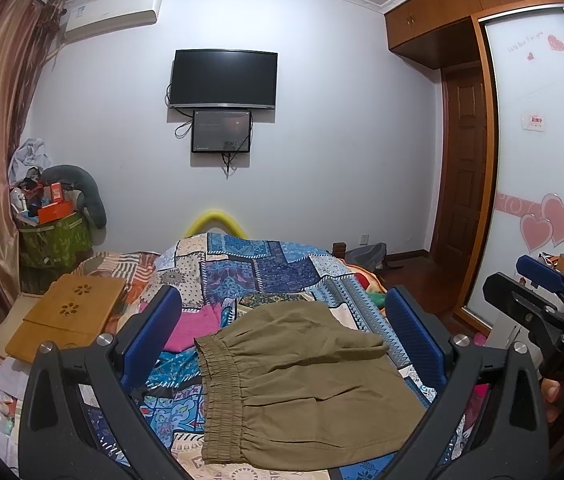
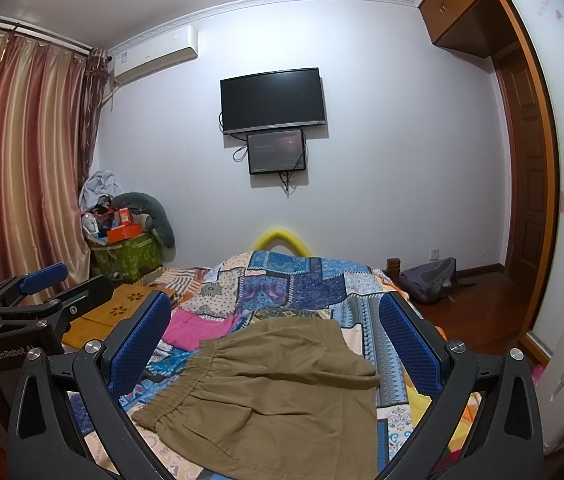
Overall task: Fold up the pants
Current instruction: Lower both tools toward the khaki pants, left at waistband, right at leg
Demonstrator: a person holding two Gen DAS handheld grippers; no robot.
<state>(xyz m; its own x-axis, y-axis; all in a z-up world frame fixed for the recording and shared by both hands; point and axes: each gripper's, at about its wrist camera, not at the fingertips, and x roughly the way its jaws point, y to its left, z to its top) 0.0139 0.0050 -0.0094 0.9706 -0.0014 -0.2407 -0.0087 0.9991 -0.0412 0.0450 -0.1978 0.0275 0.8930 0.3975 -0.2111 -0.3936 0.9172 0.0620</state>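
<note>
Olive-brown pants (image 1: 301, 380) lie folded on the patchwork bedspread (image 1: 250, 272), elastic waistband to the left. They also show in the right wrist view (image 2: 282, 392). My left gripper (image 1: 282, 340) is open and empty, its blue pads wide apart above the pants. My right gripper (image 2: 278, 344) is open and empty too, held above the pants. The right gripper also shows in the left wrist view (image 1: 541, 284) at the right edge, and the left gripper in the right wrist view (image 2: 42, 280) at the left edge.
A pink garment (image 1: 194, 328) lies on the bed left of the pants. A wooden lap tray (image 1: 70, 312) sits at the bed's left side. A green basket of clutter (image 1: 54, 236) stands by the curtain. A wardrobe (image 1: 541, 140) and door stand on the right.
</note>
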